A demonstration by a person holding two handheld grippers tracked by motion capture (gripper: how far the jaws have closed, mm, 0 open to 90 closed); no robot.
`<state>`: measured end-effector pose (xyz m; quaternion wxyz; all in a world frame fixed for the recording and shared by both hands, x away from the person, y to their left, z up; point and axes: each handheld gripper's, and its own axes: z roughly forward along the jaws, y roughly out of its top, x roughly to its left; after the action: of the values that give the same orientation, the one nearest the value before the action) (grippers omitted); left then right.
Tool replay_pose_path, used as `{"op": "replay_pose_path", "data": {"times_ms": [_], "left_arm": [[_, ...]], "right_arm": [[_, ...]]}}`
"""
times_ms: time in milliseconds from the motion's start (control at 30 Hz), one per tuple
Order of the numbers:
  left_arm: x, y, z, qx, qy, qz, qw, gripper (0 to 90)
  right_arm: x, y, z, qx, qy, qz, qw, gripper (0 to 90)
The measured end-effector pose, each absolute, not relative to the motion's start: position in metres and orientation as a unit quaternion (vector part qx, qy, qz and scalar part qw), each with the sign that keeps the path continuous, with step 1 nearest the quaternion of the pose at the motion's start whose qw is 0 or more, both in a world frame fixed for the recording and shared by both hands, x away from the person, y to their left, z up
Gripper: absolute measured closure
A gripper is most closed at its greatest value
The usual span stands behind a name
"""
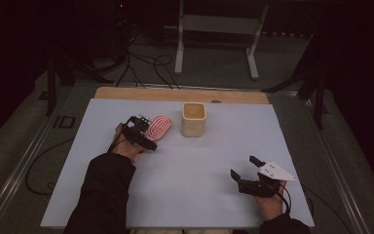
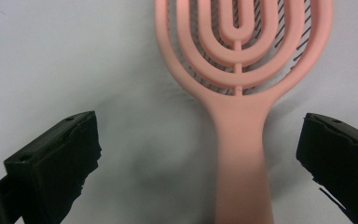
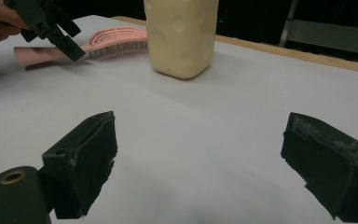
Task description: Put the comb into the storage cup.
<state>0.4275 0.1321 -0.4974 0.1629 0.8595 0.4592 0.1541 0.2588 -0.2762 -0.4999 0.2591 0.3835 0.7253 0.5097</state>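
**Left claw lined up on hairbrush handle, not gripping**

Currently the left claw [image 2: 200, 154] is spread wide, one jaw either side of the pink hairbrush [image 2: 240, 79] handle. No contact: in the left gripper view there is clear tabletop between each jaw and the handle. The handle runs up the middle of that gap, with the vented oval head beyond the jaws.

Hairbrush [image 1: 159, 127] lies flat, bristles down, toward the far edge of the tabletop [image 1: 195, 161], left of centre. Its head points to the far edge, its handle back to the near-left side. The left claw [image 1: 142, 131] sits over the handle end, held by the person's left hand [image 1: 125, 146].

A cream square cup [image 1: 194, 119] stands upright just right of the brush head, close but apart. In the right gripper view the brush [image 3: 107, 42] and cup [image 3: 182, 35] sit side by side with a gap.

Right claw [image 1: 244, 168] is near the near-right corner, well apart from both items. Jaws spread, nothing between them, just bare tabletop.
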Motion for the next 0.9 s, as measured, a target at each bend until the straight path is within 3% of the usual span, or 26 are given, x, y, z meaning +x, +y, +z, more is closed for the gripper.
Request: {"op": "replay_pose_path", "data": {"times_ms": [233, 433, 467, 567, 733, 900], "left_arm": [[0.4292, 0.1302, -0.5038, 0.862, 0.463, 0.131, 0.157, 0.2], [0.4301, 0.1313, -0.5055, 0.863, 0.468, 0.112, 0.156, 6.8], [0.4291, 0.1313, -0.5041, 0.865, 0.463, 0.102, 0.163, 13.6], [0.4287, 0.1309, -0.5024, 0.867, 0.461, 0.088, 0.168, 22.4], [0.4298, 0.1317, -0.5001, 0.864, 0.469, 0.081, 0.163, 30.2], [0.4324, 0.1367, -0.4974, 0.856, 0.483, 0.079, 0.163, 46.2]], "right_arm": [[0.259, -0.2761, -0.5001, 0.384, 0.726, 0.508, 0.259, 10.2], [0.2593, -0.2761, -0.5002, 0.383, 0.728, 0.506, 0.26, 10.2], [0.2593, -0.276, -0.5003, 0.384, 0.728, 0.505, 0.259, 10.2], [0.2593, -0.2758, -0.5003, 0.385, 0.729, 0.503, 0.26, 10.2], [0.2595, -0.2754, -0.5006, 0.384, 0.729, 0.503, 0.26, 10.2], [0.2598, -0.2748, -0.501, 0.384, 0.73, 0.502, 0.259, 10.2]]}}
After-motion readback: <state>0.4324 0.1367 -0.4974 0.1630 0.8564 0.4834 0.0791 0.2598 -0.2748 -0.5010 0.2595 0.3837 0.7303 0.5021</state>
